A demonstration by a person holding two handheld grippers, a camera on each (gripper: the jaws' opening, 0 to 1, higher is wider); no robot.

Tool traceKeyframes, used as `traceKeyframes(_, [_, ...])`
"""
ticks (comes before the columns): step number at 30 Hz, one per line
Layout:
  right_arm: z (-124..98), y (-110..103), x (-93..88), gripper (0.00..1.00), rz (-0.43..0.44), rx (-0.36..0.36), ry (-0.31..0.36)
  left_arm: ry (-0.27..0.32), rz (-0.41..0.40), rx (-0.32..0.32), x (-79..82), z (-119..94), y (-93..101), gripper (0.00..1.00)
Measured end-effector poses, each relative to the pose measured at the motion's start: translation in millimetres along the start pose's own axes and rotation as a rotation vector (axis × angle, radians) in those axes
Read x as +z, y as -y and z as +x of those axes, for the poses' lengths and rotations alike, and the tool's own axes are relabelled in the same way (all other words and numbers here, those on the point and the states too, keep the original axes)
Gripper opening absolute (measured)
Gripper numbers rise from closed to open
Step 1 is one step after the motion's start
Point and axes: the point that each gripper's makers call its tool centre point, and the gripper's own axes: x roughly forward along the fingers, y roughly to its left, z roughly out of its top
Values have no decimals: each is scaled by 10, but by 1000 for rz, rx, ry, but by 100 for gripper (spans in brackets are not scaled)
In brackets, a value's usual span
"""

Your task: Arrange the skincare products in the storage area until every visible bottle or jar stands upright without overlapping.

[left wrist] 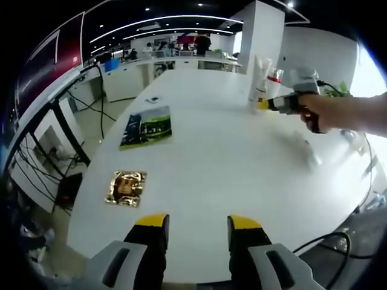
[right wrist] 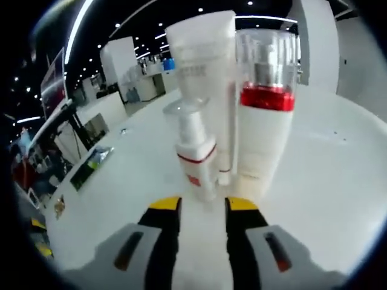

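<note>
The big white surface [left wrist: 242,157] holds three skincare things, all standing up in a tight bunch at its far right in the left gripper view. The step in hand looks like the last tidy-up of that bunch, done with the right tool [right wrist: 203,208].

In the right gripper view, the tall white tube [right wrist: 205,78] stands in the middle. The bottle with the red band [right wrist: 266,115] stands just to its right, and they seem to touch. The small pump bottle [right wrist: 195,151] stands in front of the tube, nearest the tool and just past its tips. The right tool is spread a little and pinches nothing.

The next move, I think, calls for a soft, slow touch, so no bottle tips over. It may be to slide the small pump bottle clear of the tube.

The left tool [left wrist: 198,225] hangs over the near edge, spread apart, holding nothing, well apart from the bottles.
</note>
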Motion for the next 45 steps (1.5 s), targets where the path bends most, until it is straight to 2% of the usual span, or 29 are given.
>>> traceKeyframes(1, [-55, -45, -34, 33, 23, 47, -21, -1, 0, -1, 0, -1, 2, 40])
traceKeyframes(2, [-75, -54, -41, 34, 31, 57, -25, -1, 0, -1, 0, -1, 3, 40])
traceKeyframes(3, [-180, -96, -70, 35, 27, 117, -38, 0, 0, -2, 2, -1, 5, 40])
traceKeyframes(5, [-327, -133, -128, 36, 16, 175, -57, 2, 0, -3, 6, 0, 6, 40])
traceKeyframes(9, [-612, 7, -309, 39, -27, 146, -88, 0, 3, -4, 6, 5, 10, 40])
traceKeyframes(13, [-833, 86, -554, 46, -13, 132, -147, -1, 7, -5, 5, 7, 16, 40])
traceKeyframes(17, [-1031, 85, -805, 49, -22, 110, -206, -3, 13, -2, 8, 5, 16, 40])
traceKeyframes(19, [-1075, 66, -838, 50, -28, 103, -184, -5, 15, 1, 9, 4, 15, 39])
traceKeyframes(20, [-1112, -8, -983, 51, -14, 123, -241, -7, 18, 1, 7, 5, 15, 39])
traceKeyframes(22, [-1104, -61, -1074, 53, -51, 124, -266, -8, 23, 4, 7, 5, 17, 39])
traceKeyframes(23, [-1101, -71, -1113, 53, -97, 115, -279, -11, 26, 6, 3, 5, 17, 39])
traceKeyframes(26, [-1050, -126, -1157, 52, -134, 106, -288, -13, 30, 10, 0, 5, 13, 39])
traceKeyframes(27, [-1029, -124, -1195, 51, -181, 102, -308, -14, 32, 11, -3, 4, 14, 39])
traceKeyframes(29, [-997, -162, -1239, 50, -200, 107, -325, -14, 33, 12, -3, 5, 11, 39])
traceKeyframes(30, [-987, -160, -1219, 49, -215, 97, -313, -13, 32, 13, -1, 5, 8, 39])
traceKeyframes(31, [-942, -133, -1165, 48, -260, 89, -288, -13, 31, 13, -1, 4, 7, 39])
traceKeyframes(32, [-950, -103, -1200, 45, -303, 74, -318, -12, 29, 15, 0, 2, 4, 39])
traceKeyframes(36, [-943, -54, -1215, 35, -369, 66, -333, -12, 26, 18, -1, 3, -11, 39])
traceKeyframes(37, [-940, -88, -1215, 34, -356, 88, -327, -14, 25, 18, -4, 4, -10, 39])
traceKeyframes(38, [-939, -69, -1203, 31, -352, 78, -327, -15, 26, 19, -5, 3, -12, 39])
traceKeyframes(41, [-945, -89, -1208, 24, -377, 96, -334, -4, 24, 22, 10, -8, -25, 39])
traceKeyframes(45, [-951, -131, -1222, 22, -426, 125, -342, 4, 20, 27, 21, -19, -39, 38])
